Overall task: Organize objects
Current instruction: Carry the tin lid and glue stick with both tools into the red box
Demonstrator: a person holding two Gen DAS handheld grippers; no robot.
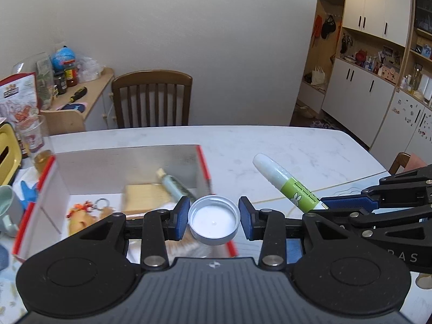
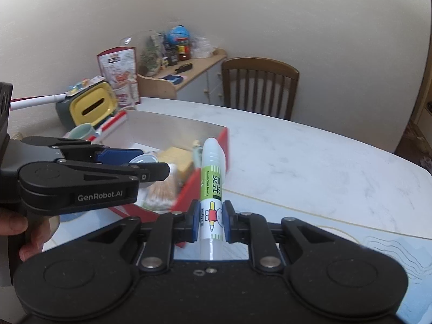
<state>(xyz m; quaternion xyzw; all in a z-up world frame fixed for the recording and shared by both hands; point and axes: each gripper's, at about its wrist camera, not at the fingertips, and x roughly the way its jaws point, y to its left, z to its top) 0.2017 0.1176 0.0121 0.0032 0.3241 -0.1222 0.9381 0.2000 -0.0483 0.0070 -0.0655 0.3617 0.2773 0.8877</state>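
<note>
My left gripper (image 1: 214,216) is shut on a round white cap (image 1: 214,222), open side up, held over the near edge of a red-trimmed box (image 1: 129,162). In the right wrist view the same gripper (image 2: 151,164) comes in from the left with the cap (image 2: 144,159) over the box (image 2: 189,189). My right gripper (image 2: 211,221) is shut on a white and green marker (image 2: 212,189) with a rabbit drawn on it, tip pointing forward. In the left wrist view the marker (image 1: 286,183) juts up left from the right gripper (image 1: 321,205), beside the box.
The box holds a yellowish block (image 1: 145,197), a tube (image 1: 172,186) and a keyring toy (image 1: 86,210). A yellow tissue holder (image 2: 91,108) and a green mug (image 2: 81,132) stand left of it. A wooden chair (image 1: 152,100) stands behind the white marble table (image 1: 270,145). A hand (image 2: 16,226) holds the left gripper.
</note>
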